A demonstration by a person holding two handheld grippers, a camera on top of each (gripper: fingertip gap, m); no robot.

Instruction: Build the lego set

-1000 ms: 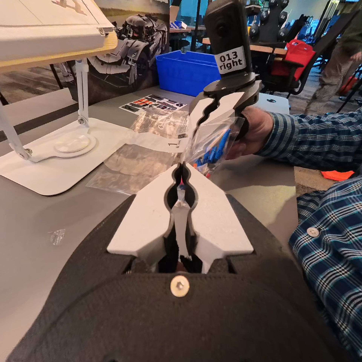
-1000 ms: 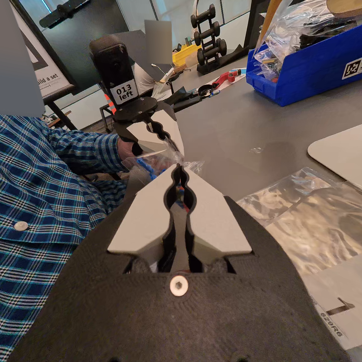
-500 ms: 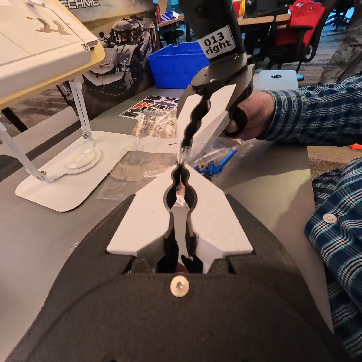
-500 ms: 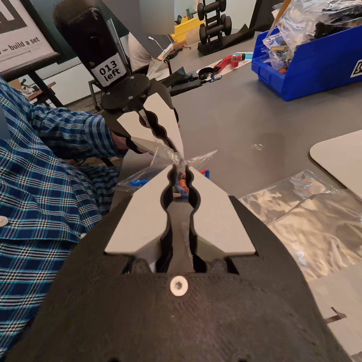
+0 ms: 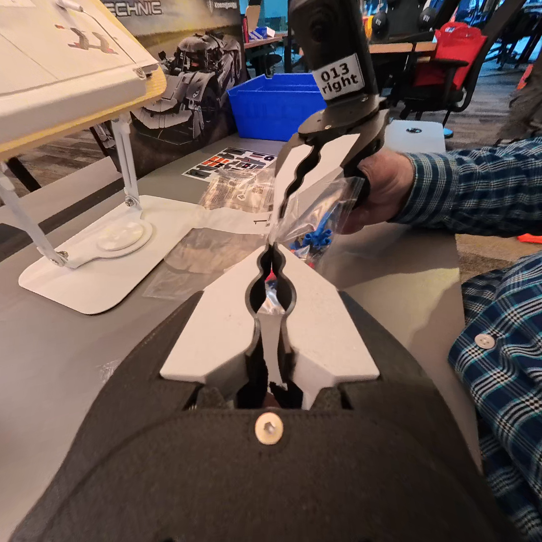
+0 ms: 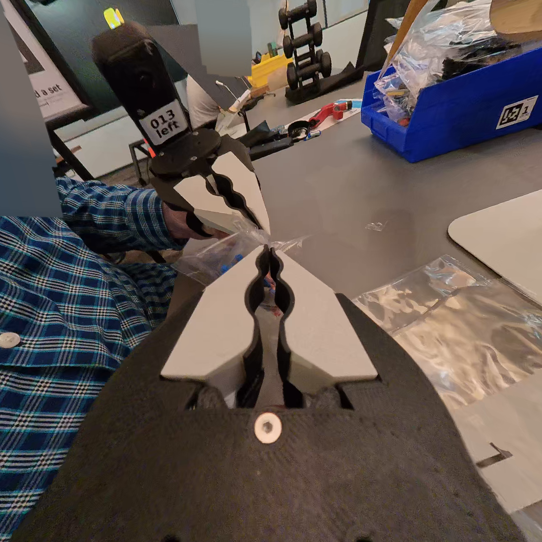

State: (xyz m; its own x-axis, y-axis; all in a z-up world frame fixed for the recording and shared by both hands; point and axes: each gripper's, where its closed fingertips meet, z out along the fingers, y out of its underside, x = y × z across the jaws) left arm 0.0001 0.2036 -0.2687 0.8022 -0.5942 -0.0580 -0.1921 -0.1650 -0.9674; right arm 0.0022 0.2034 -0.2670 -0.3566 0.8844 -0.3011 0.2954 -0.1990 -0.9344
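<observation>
Two handheld grippers meet tip to tip over a grey table, both pinching the same small clear bag of lego pieces. The left gripper has its jaws pressed together on the bag's twisted neck, the plastic emerging at 12 o'clock from its tips. The right gripper reaches down from 1 o'clock, its jaws likewise clamped on the film. The bag's body, with blue pieces inside, hangs off at 2 o'clock from the left tips. In the right wrist view the bag trails toward 9 o'clock from the pinch point. Empty clear bags lie flat at 4 o'clock, a blue bin stands at 1 o'clock.
</observation>
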